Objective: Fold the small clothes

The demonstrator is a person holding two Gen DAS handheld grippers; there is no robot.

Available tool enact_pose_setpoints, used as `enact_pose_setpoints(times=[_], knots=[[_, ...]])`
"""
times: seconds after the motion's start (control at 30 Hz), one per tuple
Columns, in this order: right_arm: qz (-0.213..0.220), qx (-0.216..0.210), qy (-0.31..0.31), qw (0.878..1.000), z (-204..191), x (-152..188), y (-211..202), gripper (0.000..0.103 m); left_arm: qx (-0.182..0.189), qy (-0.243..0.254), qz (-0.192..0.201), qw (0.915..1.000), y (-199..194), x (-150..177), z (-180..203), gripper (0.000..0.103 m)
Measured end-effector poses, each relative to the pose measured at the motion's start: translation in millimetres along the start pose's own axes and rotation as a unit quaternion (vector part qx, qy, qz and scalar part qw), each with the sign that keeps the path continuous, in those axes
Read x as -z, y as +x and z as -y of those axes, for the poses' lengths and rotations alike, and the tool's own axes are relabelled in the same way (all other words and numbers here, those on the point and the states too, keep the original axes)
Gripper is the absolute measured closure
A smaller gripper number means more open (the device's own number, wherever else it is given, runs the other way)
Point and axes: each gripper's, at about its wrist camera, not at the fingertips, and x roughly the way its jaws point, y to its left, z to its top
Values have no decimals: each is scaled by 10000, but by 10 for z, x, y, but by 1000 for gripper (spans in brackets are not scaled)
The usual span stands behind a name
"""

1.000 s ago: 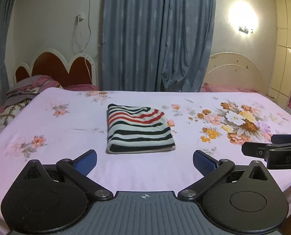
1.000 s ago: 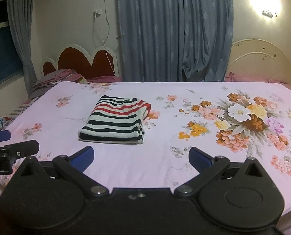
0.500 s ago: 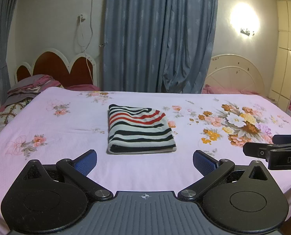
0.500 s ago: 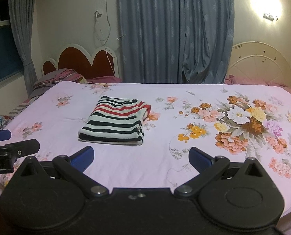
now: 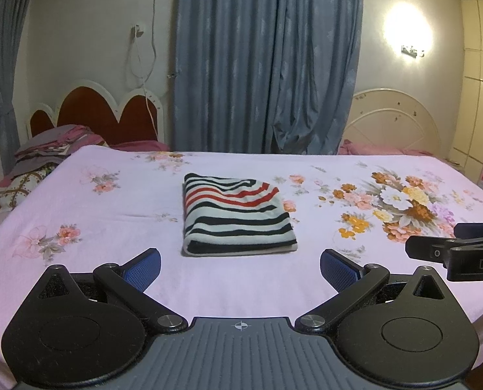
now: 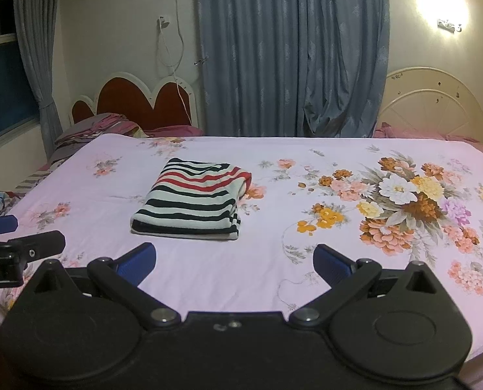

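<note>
A striped garment [image 5: 236,216], white with black and red stripes, lies folded into a neat rectangle on the pink floral bed sheet [image 5: 111,227]. It also shows in the right wrist view [image 6: 194,200]. My left gripper [image 5: 240,266] is open and empty, held back from the garment near the bed's front edge. My right gripper [image 6: 234,261] is open and empty too, right of the garment. Each gripper shows at the edge of the other's view: the right one [image 5: 452,252] and the left one [image 6: 13,247].
Pillows and bedding [image 5: 43,152] are piled at the back left by a red headboard [image 5: 95,113]. Blue curtains [image 5: 267,65] hang behind the bed. A cream headboard [image 5: 397,123] stands at the back right. A wall lamp [image 5: 410,32] is lit.
Both grippers have drawn back and risen slightly, so the bed and garment sit a little lower in view. The garment has not moved. Both jaws stay open.
</note>
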Motion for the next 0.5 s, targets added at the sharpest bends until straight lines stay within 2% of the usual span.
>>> enact_pose_setpoints(times=[0.5], knots=[[14,-19,-76,10000,-25,-45,21,1,-24,-6,39,10000,2,-25,1,0]])
